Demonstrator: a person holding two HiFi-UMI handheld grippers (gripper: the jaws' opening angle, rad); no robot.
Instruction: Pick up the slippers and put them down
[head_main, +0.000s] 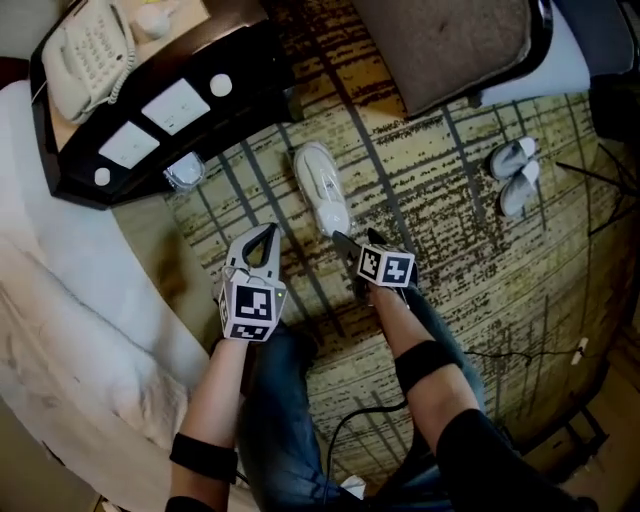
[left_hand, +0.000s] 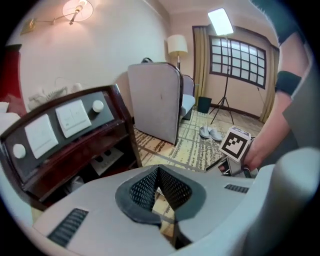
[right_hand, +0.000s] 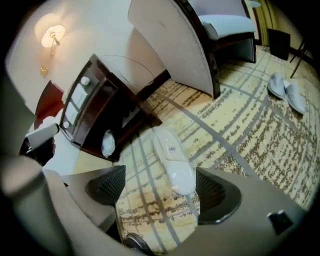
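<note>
A white pair of slippers (head_main: 321, 188) in a clear wrapper lies on the patterned carpet in front of the dark bedside console. My right gripper (head_main: 358, 241) hangs just short of its near end with the jaws wide open. In the right gripper view the slippers (right_hand: 173, 160) lie on the floor ahead, the near end showing between the pads (right_hand: 107, 186), which do not press on it. My left gripper (head_main: 263, 240) hovers to the left of the slippers, shut and empty. In the left gripper view its shut jaw tips (left_hand: 159, 188) meet with nothing between them.
A second, grey pair of slippers (head_main: 515, 175) lies farther right on the carpet. The console (head_main: 150, 110) with switches and a telephone stands at the back left, and a white bed (head_main: 60, 330) at the left. A grey chair back (head_main: 450, 40) stands behind. A black cable (head_main: 350, 420) runs by my legs.
</note>
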